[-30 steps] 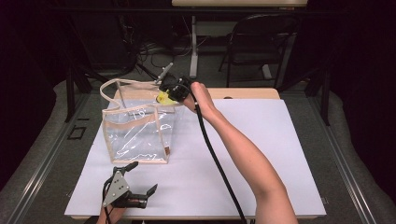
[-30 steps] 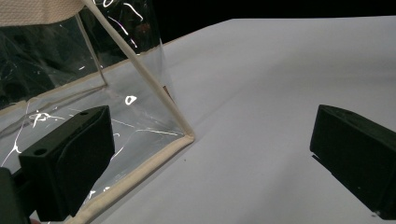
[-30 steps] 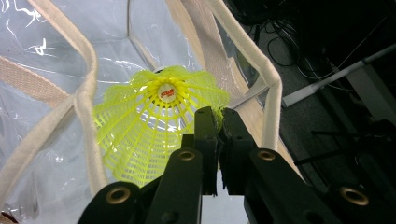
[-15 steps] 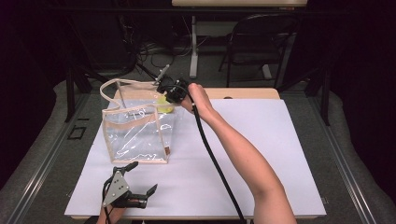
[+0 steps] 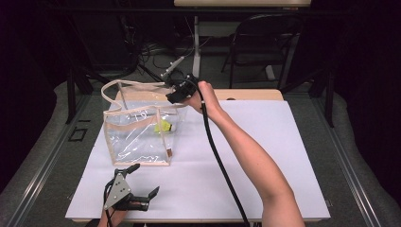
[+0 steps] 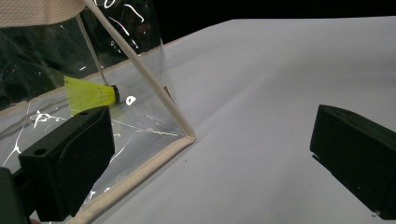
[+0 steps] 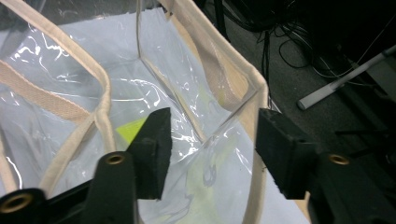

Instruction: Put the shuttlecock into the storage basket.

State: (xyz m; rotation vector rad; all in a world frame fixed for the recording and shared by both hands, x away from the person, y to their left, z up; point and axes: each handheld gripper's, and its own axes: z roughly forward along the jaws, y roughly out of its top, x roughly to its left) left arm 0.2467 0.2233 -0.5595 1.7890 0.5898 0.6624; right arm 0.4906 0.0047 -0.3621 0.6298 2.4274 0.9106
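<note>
Inside one clear bag (image 5: 137, 137) — one yellow shuttlecock (image 5: 163, 126)

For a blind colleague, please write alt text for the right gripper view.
The open right claw hangs over the top corner of a clear plastic bag with beige trim. A yellow shuttlecock lies inside, seen through the plastic. Dark floor with cables is beyond.

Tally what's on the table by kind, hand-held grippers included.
Clear bag: 1
Yellow shuttlecock, inside the bag: 1
Hand-held grippers: 2, the left hand-held gripper low over the table's near edge, the right hand-held gripper above the bag's mouth
Total: 4
</note>
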